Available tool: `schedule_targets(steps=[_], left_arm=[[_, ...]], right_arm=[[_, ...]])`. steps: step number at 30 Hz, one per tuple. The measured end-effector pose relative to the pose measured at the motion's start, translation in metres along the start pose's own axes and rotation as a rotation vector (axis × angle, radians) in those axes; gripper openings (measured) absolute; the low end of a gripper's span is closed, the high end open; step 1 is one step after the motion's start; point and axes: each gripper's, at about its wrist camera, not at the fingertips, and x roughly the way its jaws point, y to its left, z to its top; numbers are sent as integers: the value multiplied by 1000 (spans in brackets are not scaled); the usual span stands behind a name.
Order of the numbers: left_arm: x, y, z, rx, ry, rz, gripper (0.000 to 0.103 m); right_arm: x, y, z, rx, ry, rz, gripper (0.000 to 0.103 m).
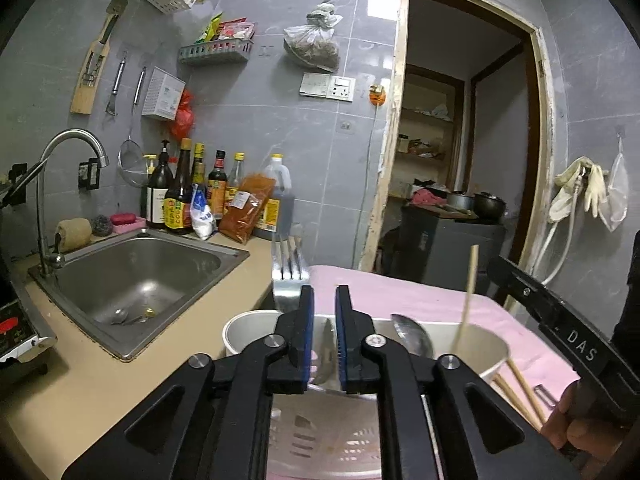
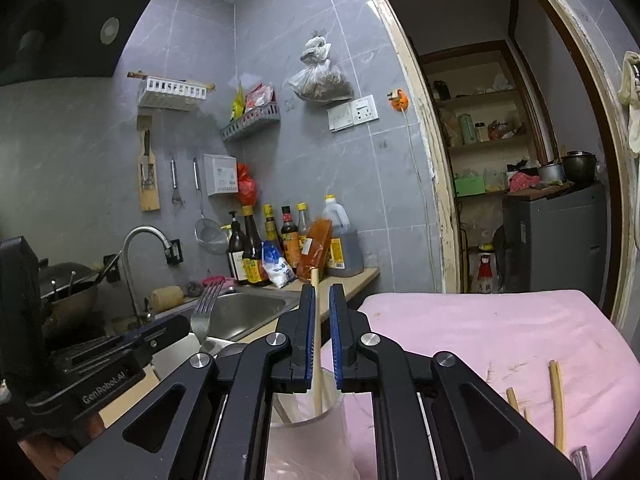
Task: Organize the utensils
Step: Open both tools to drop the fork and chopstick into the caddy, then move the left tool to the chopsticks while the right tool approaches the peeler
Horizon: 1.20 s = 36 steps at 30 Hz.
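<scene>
Mounted on each gripper, looking close along the fingers over the utensil holder (image 1: 476, 344) toward sink (image 1: 140, 276) (image 2: 256, 312), tiled wall and doorway.

Both views are dim, lit by cool indoor light from overhead; a bright reflected patch (image 1: 378, 5) glares on the wall tiles above the left gripper (image 1: 324, 320). The doorway (image 2: 520, 160) beyond the right gripper (image 2: 322, 316) is darker. Fisheye bending curves edges; corners vignette black. Focus is adequate, with slight softness nearest the lens.

Shiny metal fork (image 1: 287, 268), wood chopstick (image 1: 469, 292), pink cloth (image 2: 480, 328).
</scene>
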Motion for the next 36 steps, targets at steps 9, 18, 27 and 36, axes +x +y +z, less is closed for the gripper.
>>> schedule_targets(steps=[9,18,27,36], left_arm=[[-25,-13,23,-15,-50,-47,38],[-34,-49,34,25,-53,-88,66],[-29,-97,20,72,-10,-169,83],[-8,-146,-9,142,134,-256,83]], right_arm=[[-29,-14,13,14,-27,-26,23],[-77,-38,33,-27,-70,-100,61],[-130,-71,42,-74,-93,-208,103],[-162,-114,30,-73,-30,-322,103]])
